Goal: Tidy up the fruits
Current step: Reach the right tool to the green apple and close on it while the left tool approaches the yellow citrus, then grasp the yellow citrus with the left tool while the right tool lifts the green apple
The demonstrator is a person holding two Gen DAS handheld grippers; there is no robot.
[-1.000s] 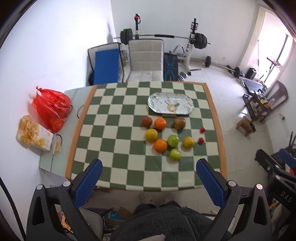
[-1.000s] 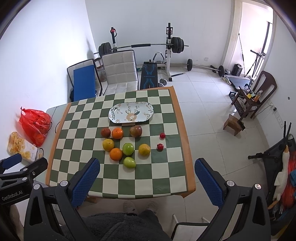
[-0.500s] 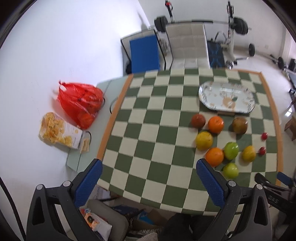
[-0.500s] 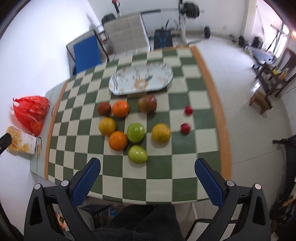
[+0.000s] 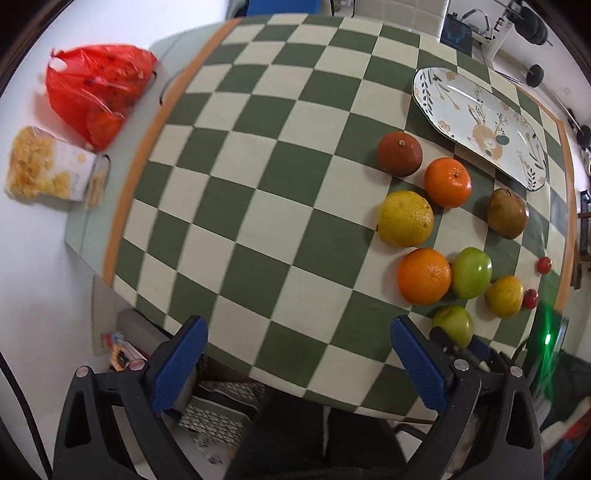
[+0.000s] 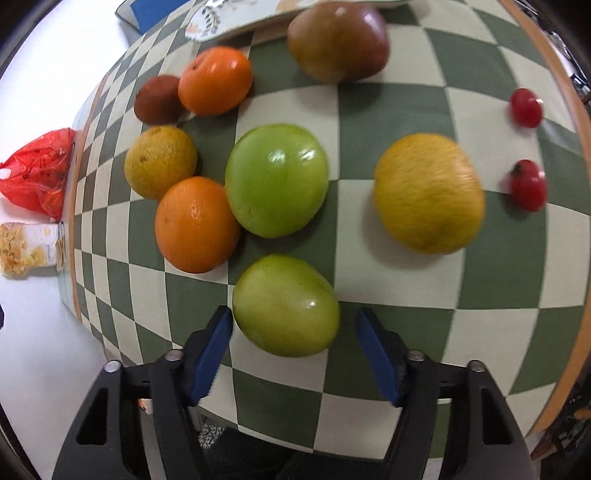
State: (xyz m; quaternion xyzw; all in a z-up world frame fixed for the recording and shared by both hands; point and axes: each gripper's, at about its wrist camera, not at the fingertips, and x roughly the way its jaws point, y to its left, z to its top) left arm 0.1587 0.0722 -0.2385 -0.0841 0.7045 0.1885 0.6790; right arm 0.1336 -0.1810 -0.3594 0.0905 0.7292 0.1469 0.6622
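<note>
Open checkered bench (image 5: 236, 206) left, crowded fruit right.
Wide bare cloth between red bag (image 5: 96, 92) and fruit cluster; tight gaps among oranges (image 6: 195, 225) and green tomatoes (image 6: 277, 181); clearer ground beside the yellow fruit (image 6: 428, 192).

From my right camera the plate (image 6: 236, 18) is cut off by the top edge — only a strip shows. On the left camera, my gripper finger (image 5: 421, 365) hides part of the nearest green fruit (image 5: 456, 323) — the cereal box (image 5: 51, 166) text is blurred.
</note>
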